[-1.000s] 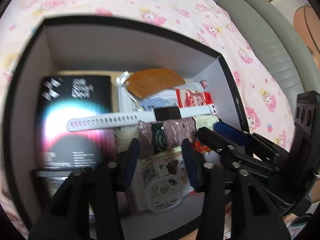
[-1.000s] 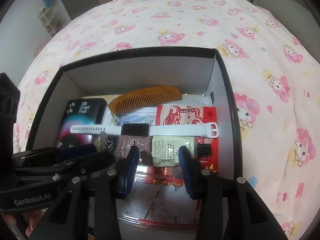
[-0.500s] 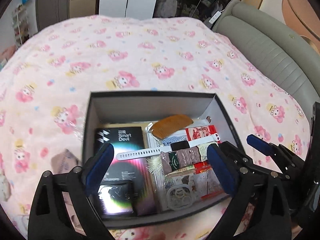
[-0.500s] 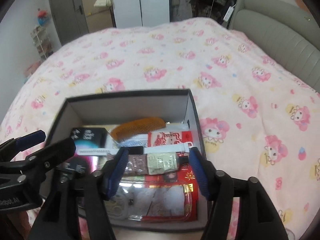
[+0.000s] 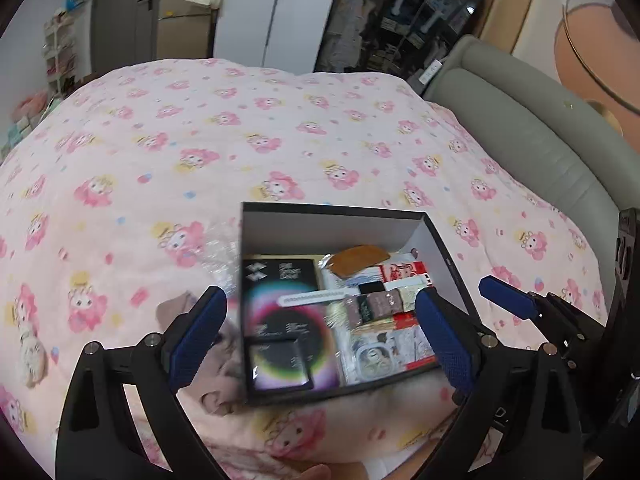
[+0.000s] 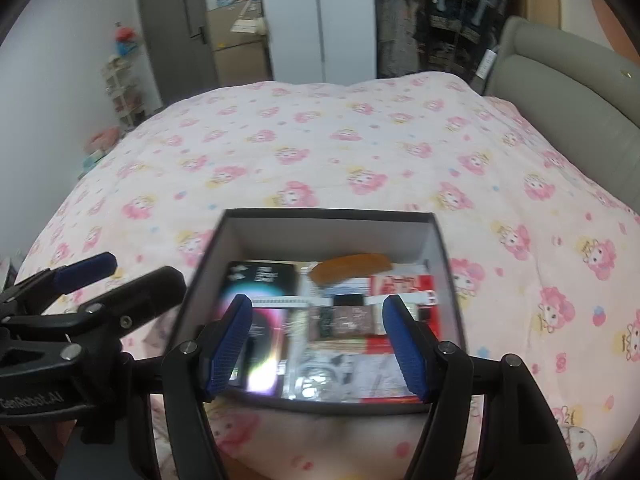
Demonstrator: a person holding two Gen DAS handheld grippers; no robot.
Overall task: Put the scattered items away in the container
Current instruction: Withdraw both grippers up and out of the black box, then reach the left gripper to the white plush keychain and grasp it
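A black box with grey inner walls (image 5: 332,228) (image 6: 328,236) sits on the pink bed cover. It holds a black booklet (image 5: 280,276), a wooden comb (image 5: 360,258) (image 6: 352,268), a white watch (image 5: 312,299) (image 6: 348,300), a brown tube (image 5: 376,304) (image 6: 352,320), red packets and a clear pouch. My left gripper (image 5: 320,336) is open and empty, held above the box's near side. My right gripper (image 6: 316,344) is open and empty, also above the box. The right gripper shows at the right edge of the left wrist view (image 5: 516,300).
The pink patterned bed cover (image 5: 200,152) spreads all around the box. A grey padded headboard (image 5: 540,128) runs along the right. Crumpled clear wrap (image 5: 220,256) and a small beige thing (image 5: 176,308) lie left of the box. Wardrobes and shelves stand beyond the bed.
Both grippers have risen and pulled back from inside the box, and their jaws have opened wider. The box now looks smaller and the room is in view.
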